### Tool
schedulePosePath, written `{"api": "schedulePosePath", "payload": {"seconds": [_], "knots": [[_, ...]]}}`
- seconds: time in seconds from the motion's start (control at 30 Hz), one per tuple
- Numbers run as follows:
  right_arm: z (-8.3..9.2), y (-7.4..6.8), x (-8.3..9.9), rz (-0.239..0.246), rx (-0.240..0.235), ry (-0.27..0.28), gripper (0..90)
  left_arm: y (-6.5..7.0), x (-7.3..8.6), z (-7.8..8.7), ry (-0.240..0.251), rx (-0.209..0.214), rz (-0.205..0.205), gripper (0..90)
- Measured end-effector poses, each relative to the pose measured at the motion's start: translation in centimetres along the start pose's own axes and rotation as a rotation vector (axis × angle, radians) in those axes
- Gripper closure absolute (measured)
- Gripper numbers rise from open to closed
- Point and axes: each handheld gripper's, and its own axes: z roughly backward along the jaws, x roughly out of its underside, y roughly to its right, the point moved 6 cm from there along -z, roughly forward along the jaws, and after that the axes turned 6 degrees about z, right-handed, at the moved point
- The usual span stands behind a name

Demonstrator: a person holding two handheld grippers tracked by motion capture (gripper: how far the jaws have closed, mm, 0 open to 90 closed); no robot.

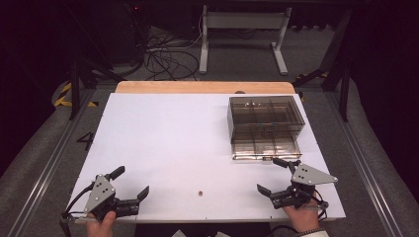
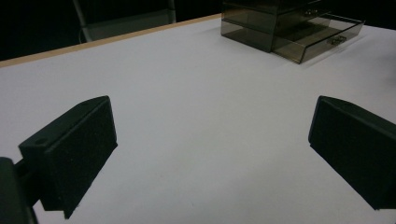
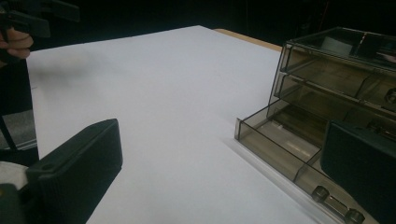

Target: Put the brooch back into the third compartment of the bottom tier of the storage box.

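A smoky clear drawer cabinet stands at the back right of the white table; its bottom drawer is pulled out toward me. The same cabinet appears far off in the left gripper view and close, at the right, in the right gripper view, with the drawer's knob low down. A tiny brown object lies near the front edge between the hands. My left gripper rests open at the front left. My right gripper is open at the front right, just before the drawer.
A wooden strip edges the table's far side. Beyond it stand a white metal frame and loose cables on the grey floor. Black stands flank the table left and right.
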Motion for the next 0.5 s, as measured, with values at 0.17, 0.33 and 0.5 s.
{"api": "schedulePosePath", "payload": {"seconds": [0.17, 0.33, 0.5], "knots": [[0.11, 0.08, 0.04, 0.009, 0.014, -0.002, 0.0, 0.06, -0.1, 0.04, 0.007, -0.011, -0.014, 1.7], [0.18, 0.19, -0.12, 0.014, 0.022, -0.017, 0.0, 0.07, -0.12, 0.1, 0.007, -0.02, -0.032, 1.6], [0.27, 0.25, -0.11, 0.011, 0.021, -0.015, 0.0, 0.13, -0.12, -0.01, 0.003, -0.022, -0.04, 1.6]]}}
